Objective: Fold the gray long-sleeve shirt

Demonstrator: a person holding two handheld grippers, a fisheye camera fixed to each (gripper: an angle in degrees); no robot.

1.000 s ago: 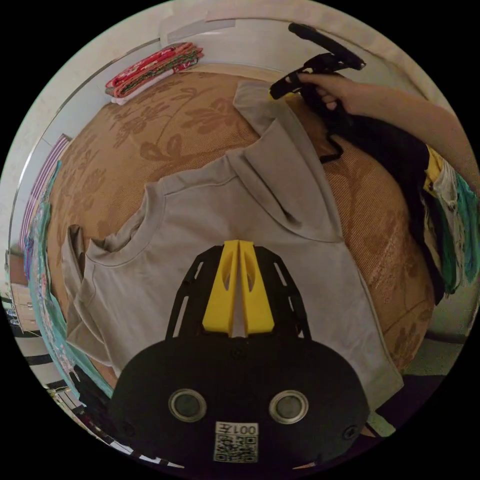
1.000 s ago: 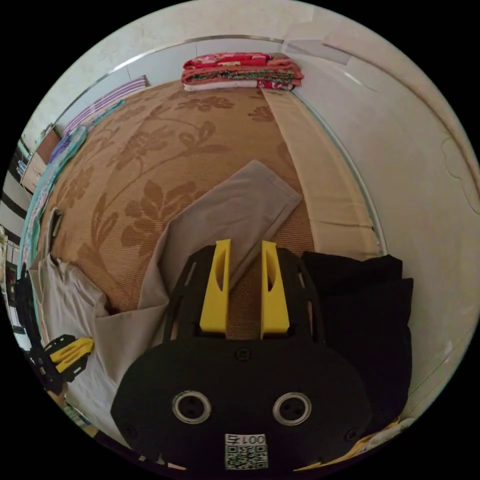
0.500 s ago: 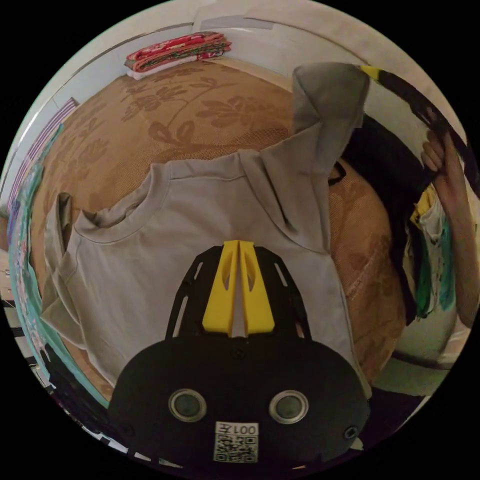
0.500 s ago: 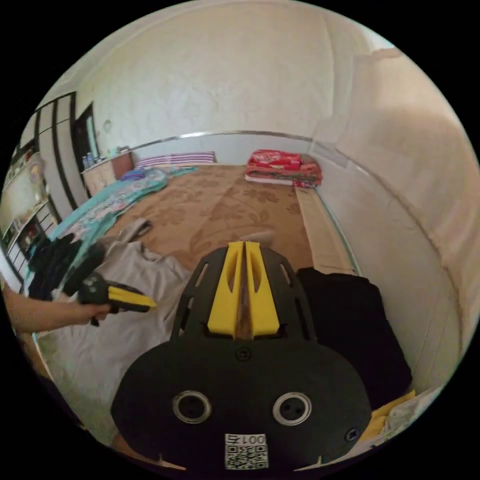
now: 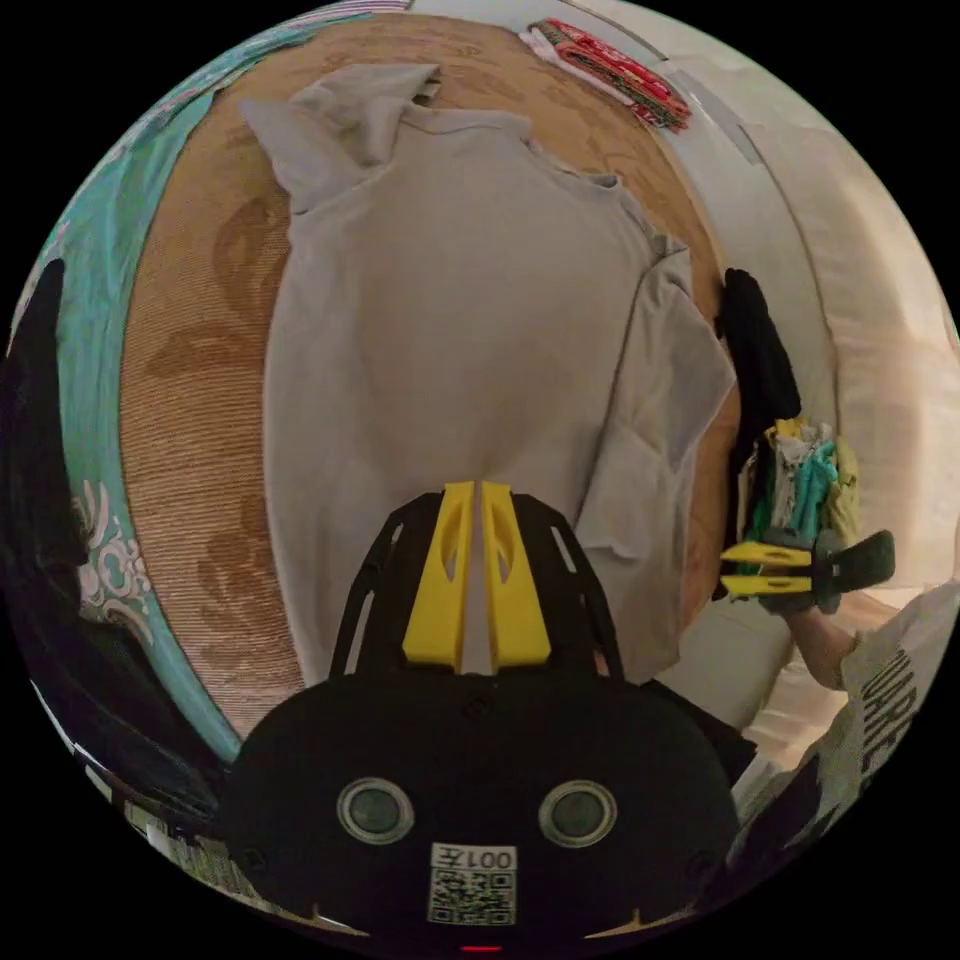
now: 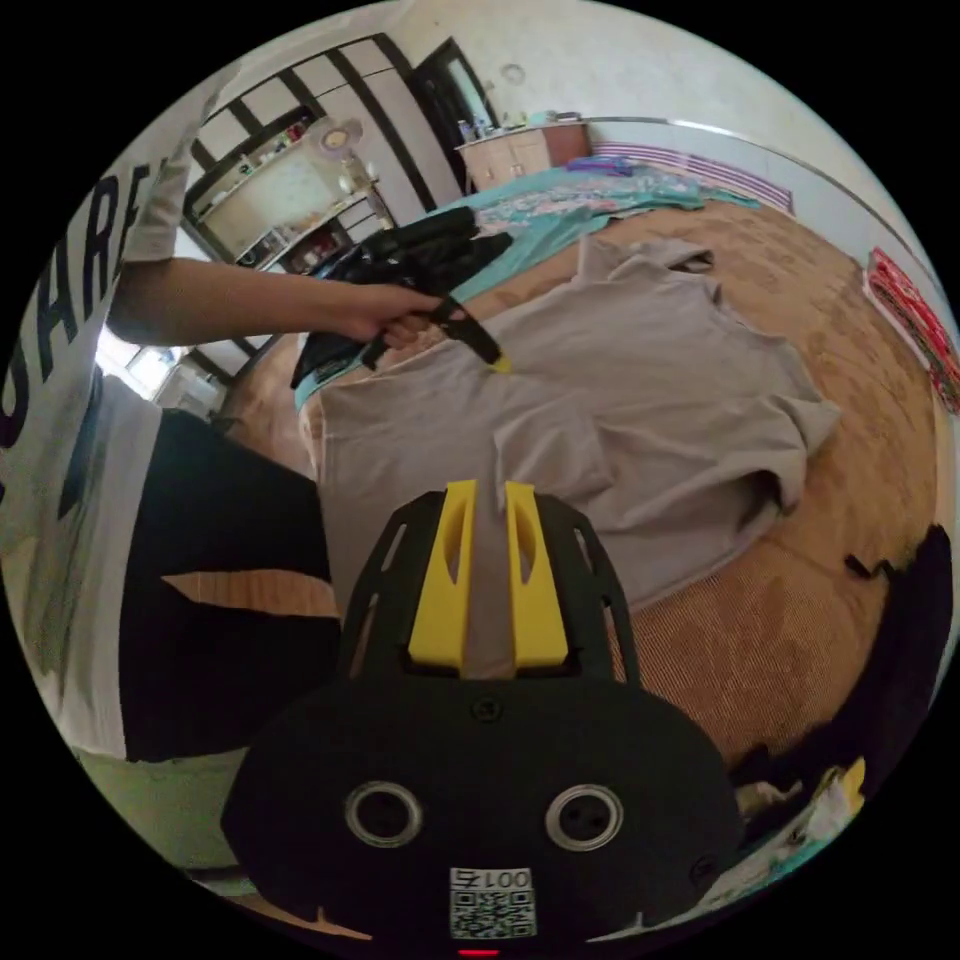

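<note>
Gray long-sleeve shirt (image 5: 460, 330) lies flat on a tan woven mat with a leaf pattern (image 5: 190, 400), front panel spread, collar end toward the mat's far edge. One sleeve (image 5: 650, 440) is folded in over the body along the shirt's side nearest the wall; in the right gripper view the same sleeve (image 6: 545, 455) lies across the lower part of the torso, and the shirt (image 6: 640, 370) bunches slightly at its shoulder. The other sleeve is crumpled near the collar at the far end.

Left gripper (image 5: 476, 570): yellow jaws nearly together, a thin slit between them, poised over the shirt's hem area; whether cloth is pinched in the slit, I cannot tell. In the right gripper view the left gripper (image 6: 480, 350) is held in a hand (image 6: 385, 312), its tip just at the shirt's hem edge.

Right gripper (image 6: 487, 575): jaws narrowly apart, gap visible, nothing between them, above the shirt's lower edge. In the left gripper view the right gripper (image 5: 765, 570) sits off the mat's side, clear of the shirt, jaws a little apart.

Black garment (image 5: 755, 340) lies at the mat's wall-side edge, a mixed pile of clothes (image 5: 805, 475) just beside it. Folded red patterned bedding (image 5: 615, 70) occupies the far corner. Teal patterned bedspread (image 5: 95, 330) borders the mat's opposite edge.
</note>
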